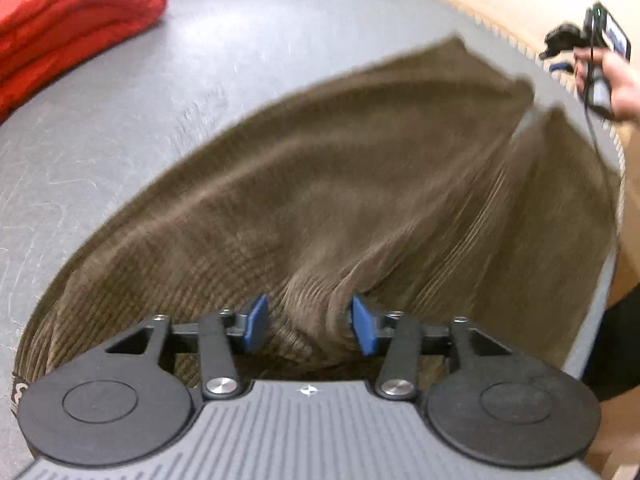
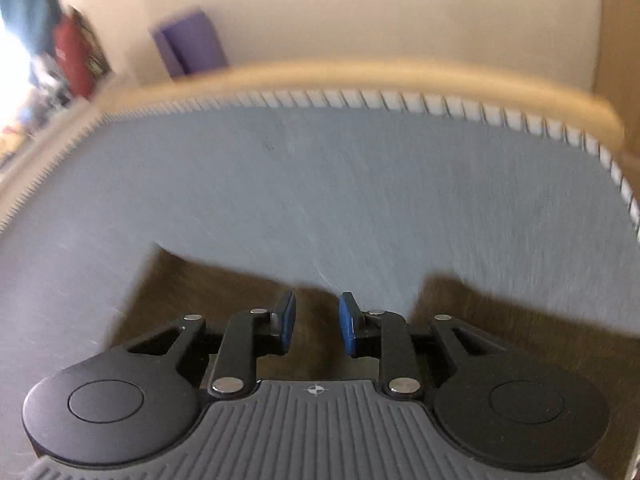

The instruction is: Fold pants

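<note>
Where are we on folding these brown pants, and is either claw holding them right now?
Done: the brown pants lie spread on the gray table, though still rumpled, with a ridge of cloth bunched between the left claw's open pads. In hand: nothing; the right claw is open too, above the pants' edge. Left: no neat, finished fold shows yet. A red blanket sits aside.

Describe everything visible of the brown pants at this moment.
The brown pants look like ribbed corduroy, olive-brown, spread across the grey table. In the left wrist view a seam or gap runs between two panels toward the far right, and a raised ridge of cloth stands between the open pads of the left hand-held gripper, which do not press on it. In the right wrist view two brown edges lie flat below the right hand-held gripper, whose pads are also apart. Motion blur hides finer detail.
</note>
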`<state>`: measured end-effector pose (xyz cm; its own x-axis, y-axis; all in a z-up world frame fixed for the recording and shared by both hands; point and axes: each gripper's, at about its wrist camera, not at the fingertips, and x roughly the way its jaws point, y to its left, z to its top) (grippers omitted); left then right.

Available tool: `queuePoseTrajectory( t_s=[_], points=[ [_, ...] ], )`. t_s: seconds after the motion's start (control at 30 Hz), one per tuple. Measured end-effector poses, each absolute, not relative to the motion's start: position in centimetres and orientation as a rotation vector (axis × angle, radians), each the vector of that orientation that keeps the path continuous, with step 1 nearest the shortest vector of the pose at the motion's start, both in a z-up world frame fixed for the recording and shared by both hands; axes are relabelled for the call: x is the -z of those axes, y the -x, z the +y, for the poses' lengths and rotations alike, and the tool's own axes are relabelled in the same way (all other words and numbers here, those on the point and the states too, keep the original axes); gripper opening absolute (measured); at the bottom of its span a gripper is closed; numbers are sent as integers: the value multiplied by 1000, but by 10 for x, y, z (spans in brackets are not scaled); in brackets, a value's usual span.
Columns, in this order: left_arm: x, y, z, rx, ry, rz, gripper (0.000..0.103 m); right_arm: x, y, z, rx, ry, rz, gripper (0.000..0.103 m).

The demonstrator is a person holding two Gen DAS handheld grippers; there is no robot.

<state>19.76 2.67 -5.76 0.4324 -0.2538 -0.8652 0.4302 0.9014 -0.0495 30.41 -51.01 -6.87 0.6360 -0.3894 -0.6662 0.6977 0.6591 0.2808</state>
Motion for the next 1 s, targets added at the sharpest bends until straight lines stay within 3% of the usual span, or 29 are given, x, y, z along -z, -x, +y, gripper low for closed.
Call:
queuePoseTrajectory(
  t_s=[0.17,0.27,0.43,0.73,1.0],
  points=[
    [4,-185,35,357,-150,937,55,-7,-279,-443,368,-458,455,28],
    [-26,-159,53,288,-126,865,55,-45,-248,-400,193,-396,381,34],
    [-42,-100,91,154,-117,704,55,-72,-198,-342,-10,-363,397,38],
    [-21,-62,154,-84,-51,718,55,-21,-122,-206,-303,-201,624,38],
    [11,-64,200,-27,46,943,55,34,-50,-75,-603,-20,766,37]
  ],
)
